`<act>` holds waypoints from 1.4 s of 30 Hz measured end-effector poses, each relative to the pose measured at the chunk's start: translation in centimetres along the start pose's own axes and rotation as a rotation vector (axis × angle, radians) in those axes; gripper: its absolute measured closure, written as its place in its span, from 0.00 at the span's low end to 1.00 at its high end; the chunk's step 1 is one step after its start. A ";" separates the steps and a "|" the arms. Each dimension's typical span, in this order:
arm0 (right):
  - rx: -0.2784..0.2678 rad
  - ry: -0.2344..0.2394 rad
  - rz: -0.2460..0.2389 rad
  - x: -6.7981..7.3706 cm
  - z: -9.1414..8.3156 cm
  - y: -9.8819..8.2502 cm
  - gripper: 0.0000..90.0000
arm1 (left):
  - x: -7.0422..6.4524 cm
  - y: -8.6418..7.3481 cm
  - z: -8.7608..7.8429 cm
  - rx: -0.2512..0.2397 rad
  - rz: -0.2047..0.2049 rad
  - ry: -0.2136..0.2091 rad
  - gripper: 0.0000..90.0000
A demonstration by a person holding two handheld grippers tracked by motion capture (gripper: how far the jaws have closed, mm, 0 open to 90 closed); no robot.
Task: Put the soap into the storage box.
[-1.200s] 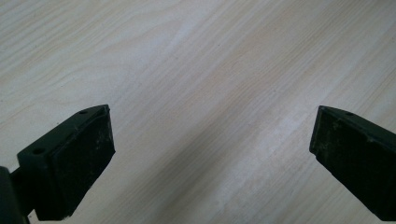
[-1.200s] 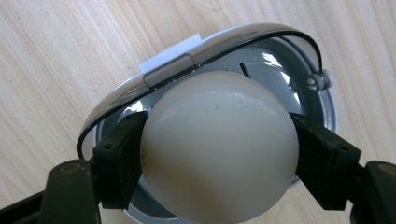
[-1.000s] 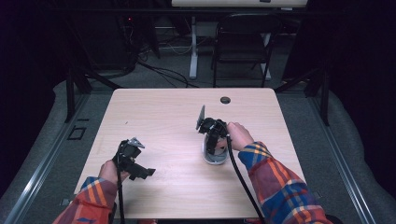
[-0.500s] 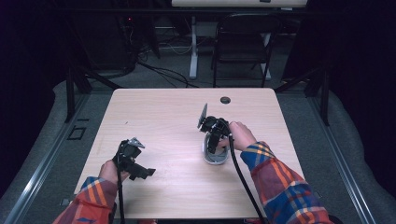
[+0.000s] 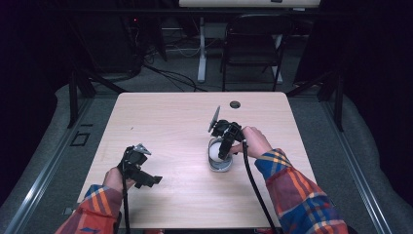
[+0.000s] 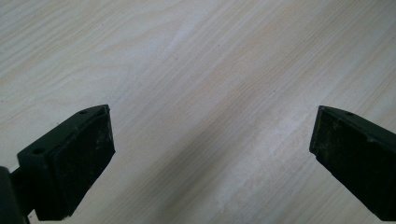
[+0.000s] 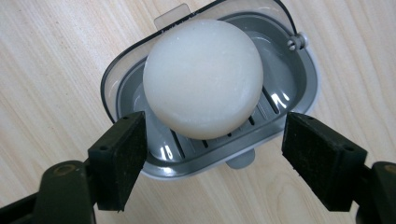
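A round white soap (image 7: 203, 77) lies in a grey soap dish (image 7: 285, 60) with a clear outer rim, on the wooden table. In the high view the dish (image 5: 221, 165) sits right of the table's middle, with the soap (image 5: 214, 152) partly under my right gripper (image 5: 224, 152). My right gripper (image 7: 217, 140) points down just above the dish's near end. Its jaws have just been opening and stand apart on either side, touching neither soap nor dish. My left gripper (image 5: 148, 179) rests low at the front left. Its jaws (image 6: 210, 149) are wide open over bare wood.
The table (image 5: 165, 126) has a small black round grommet (image 5: 235, 104) near its back edge. A dark folding chair (image 5: 253, 44) and desk legs stand beyond the table on the floor. Metal rails run along both sides of the table.
My right hand has lifted a little above the dish while the soap stays in it. The left hand has kept still.
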State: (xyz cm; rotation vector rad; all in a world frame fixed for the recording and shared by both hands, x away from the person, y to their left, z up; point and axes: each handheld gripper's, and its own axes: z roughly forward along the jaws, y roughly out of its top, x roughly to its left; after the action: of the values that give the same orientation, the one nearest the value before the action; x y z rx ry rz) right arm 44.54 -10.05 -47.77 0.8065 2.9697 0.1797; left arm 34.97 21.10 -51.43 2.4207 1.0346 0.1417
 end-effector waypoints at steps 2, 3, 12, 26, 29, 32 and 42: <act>-0.003 -0.006 -0.005 0.0 -0.5 -0.3 0.23 | 0.0 0.0 0.0 0.001 0.000 0.000 0.00; -0.009 -0.005 -0.003 0.0 -0.7 -0.4 0.23 | 0.0 0.0 0.0 0.001 0.000 0.000 0.00; -0.030 -0.019 0.017 -0.4 -2.4 -2.2 0.16 | 0.0 0.0 0.0 0.001 -0.001 0.002 0.00; -0.056 -0.071 0.072 -1.4 -4.6 -6.8 0.08 | 0.0 0.0 0.0 0.001 -0.001 0.002 0.00; -0.047 -0.085 0.077 -1.6 -4.8 -7.8 0.07 | 0.0 0.0 0.0 0.003 -0.001 0.003 0.00; -0.062 -0.078 0.102 -1.8 -4.7 -8.9 0.07 | 0.0 0.0 0.0 0.003 -0.001 0.003 0.00; -0.032 -0.123 0.150 -2.5 -4.3 -12.7 0.06 | -0.1 0.0 0.0 0.004 0.002 0.003 0.00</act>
State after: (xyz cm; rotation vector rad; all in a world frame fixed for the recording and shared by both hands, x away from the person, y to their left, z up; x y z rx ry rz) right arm 39.97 -22.56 -45.10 0.9985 2.7855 0.1773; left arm 34.94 21.03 -51.42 2.4255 1.0350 0.1444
